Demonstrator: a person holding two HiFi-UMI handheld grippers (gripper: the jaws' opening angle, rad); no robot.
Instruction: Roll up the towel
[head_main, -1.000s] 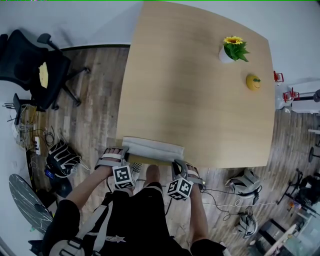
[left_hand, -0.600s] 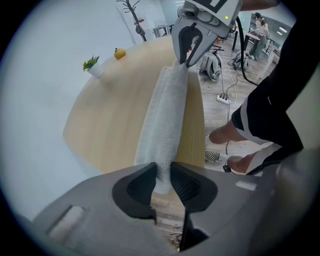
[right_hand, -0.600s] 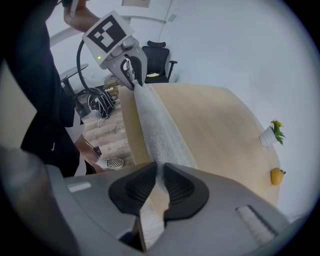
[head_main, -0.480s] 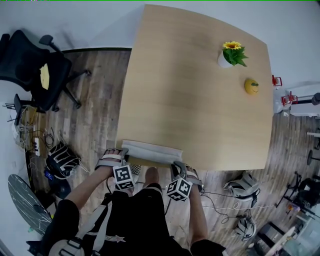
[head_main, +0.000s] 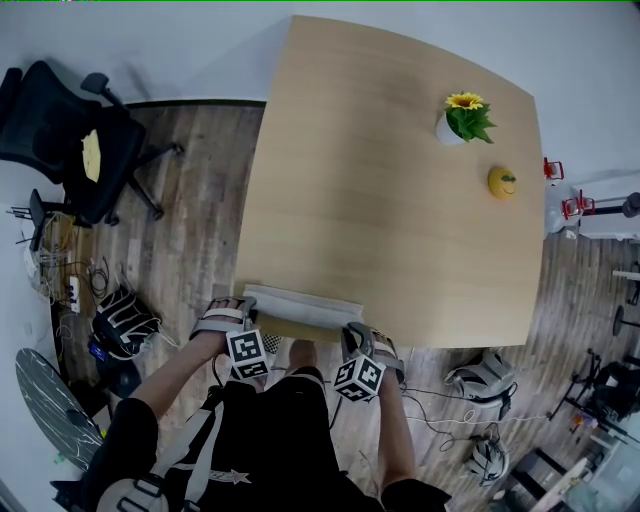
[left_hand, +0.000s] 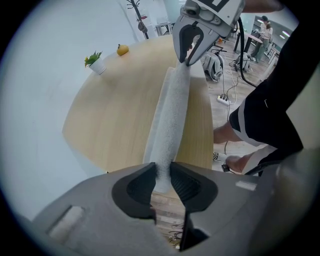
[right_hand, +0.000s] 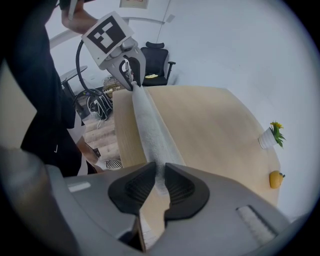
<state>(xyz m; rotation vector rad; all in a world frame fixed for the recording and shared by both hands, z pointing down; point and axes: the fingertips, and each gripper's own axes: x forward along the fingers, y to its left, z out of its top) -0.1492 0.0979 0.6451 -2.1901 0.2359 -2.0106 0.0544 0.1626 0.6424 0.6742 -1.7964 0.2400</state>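
Fingers (left_hand: 134, 189) of the left gripper (left_hand: 161, 177): pointing steeply down and clamping the left end of the towel (left_hand: 170, 115), whose grey-white pile is filling the narrow gap between the pads.

Fingers (right_hand: 131, 189) of the right gripper (right_hand: 159, 180): pinching the right end of the same towel (right_hand: 150, 130). They have just been opening a little, with the cloth between them and pressing against both pads.

Towel (head_main: 300, 305): light grey, gathered into one long narrow roll and lying along the near edge of the tabletop (head_main: 390, 200). It is stretching from the left gripper (head_main: 247, 298) to the right gripper (head_main: 355, 328). In the right gripper view a flat strip of cloth is lying against the far side of the roll.

Tabletop: pale wood, otherwise carrying two items, both at the far right and well apart from the towel.
- Sunflower pot (head_main: 462, 115): white, standing upright, holding a yellow bloom and green leaves.
- Yellow fruit-shaped ornament (head_main: 503, 182): sitting just near of the pot.

Person: standing at the near edge in black shorts (head_main: 280, 430), one gripper in each hand.

Surroundings: wood-plank floor (head_main: 190, 220) and a black office chair (head_main: 70, 140) standing at far left.
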